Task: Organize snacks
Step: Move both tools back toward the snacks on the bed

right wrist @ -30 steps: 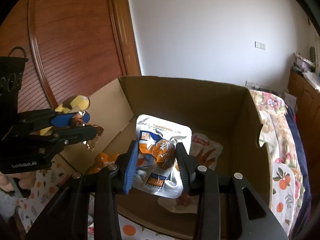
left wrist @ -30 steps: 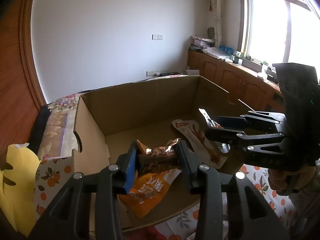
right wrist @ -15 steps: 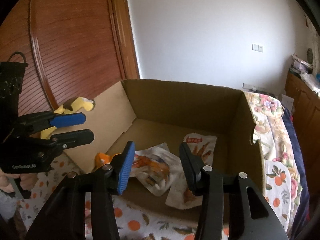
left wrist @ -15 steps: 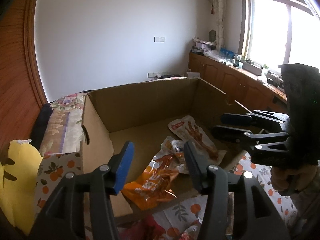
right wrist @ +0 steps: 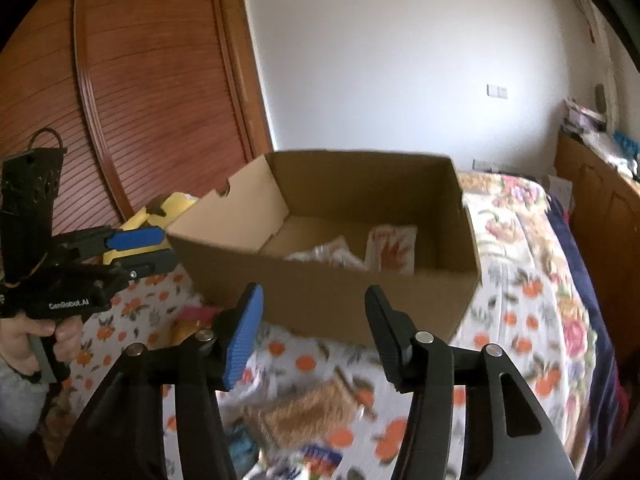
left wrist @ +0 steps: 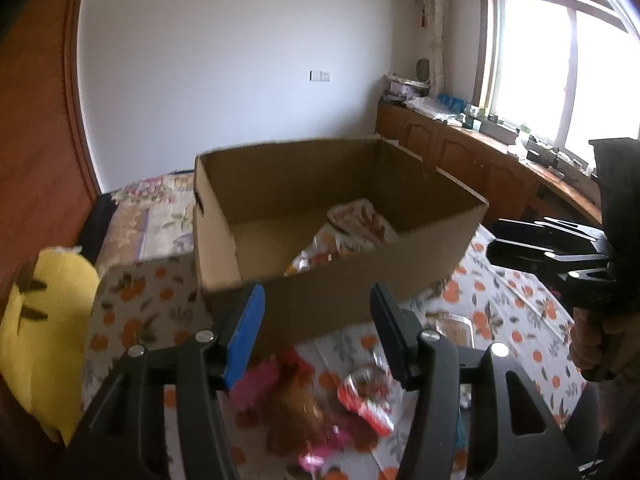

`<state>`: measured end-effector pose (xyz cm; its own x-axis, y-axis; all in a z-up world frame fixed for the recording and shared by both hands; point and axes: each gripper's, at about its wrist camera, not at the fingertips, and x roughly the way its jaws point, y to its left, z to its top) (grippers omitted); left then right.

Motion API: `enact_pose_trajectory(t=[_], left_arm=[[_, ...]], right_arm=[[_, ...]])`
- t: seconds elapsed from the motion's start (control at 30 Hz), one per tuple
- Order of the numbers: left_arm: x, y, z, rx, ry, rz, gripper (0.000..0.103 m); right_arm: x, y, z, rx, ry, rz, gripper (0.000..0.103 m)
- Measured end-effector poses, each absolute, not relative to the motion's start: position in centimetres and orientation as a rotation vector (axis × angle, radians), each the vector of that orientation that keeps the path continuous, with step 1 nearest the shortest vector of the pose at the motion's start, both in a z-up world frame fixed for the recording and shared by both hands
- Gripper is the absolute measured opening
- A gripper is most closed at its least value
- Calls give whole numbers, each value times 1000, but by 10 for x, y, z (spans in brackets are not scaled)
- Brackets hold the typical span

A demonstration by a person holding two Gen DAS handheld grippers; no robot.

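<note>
both claws empty, snacks in the box and on the bed

the left claw (left wrist: pixel 316 320) holds nothing: its jaws are spreading, with only air between the blue pad and the black one. the right claw (right wrist: pixel 314 322) is the same, jaws parting and nothing between them. both hang in front of the near wall of the box (left wrist: pixel 360 280), pointing down at a slant. seen from the right, the left claw's hand (right wrist: pixel 40 336) grips its handle at the far left.

inside the box, toward its right side, lie a few packets (left wrist: pixel 352 232); the white one with a red print (right wrist: pixel 392 250) rests flat against the far right corner, another pale packet just beside it. the rest of the floor of the box is bare cardboard.

more snacks (left wrist: pixel 320 404) lie loose on the orange-print sheet (left wrist: pixel 140 312) right below the claws, pink, brown and red wrappers, all blurred. a brown packet (right wrist: pixel 308 408) lies under the right claw. a yellow plush (left wrist: pixel 44 320) sits left of the box.
</note>
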<state>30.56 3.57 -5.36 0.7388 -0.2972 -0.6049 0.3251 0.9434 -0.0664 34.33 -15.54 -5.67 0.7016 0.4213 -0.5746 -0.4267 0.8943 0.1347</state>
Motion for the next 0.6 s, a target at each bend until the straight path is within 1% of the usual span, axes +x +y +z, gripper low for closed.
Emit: enact_pose_trajectory(t=[0.03, 0.33, 0.6], left_arm=[[300, 37, -61, 42, 668, -339, 55], [279, 39, -112, -3, 748, -296, 55], [280, 40, -131, -51, 801, -265, 55]], right_arm=[[337, -157, -62, 0, 639, 468, 58], [317, -162, -114, 59, 703, 443, 58], [320, -162, -141, 24, 762, 393, 58]])
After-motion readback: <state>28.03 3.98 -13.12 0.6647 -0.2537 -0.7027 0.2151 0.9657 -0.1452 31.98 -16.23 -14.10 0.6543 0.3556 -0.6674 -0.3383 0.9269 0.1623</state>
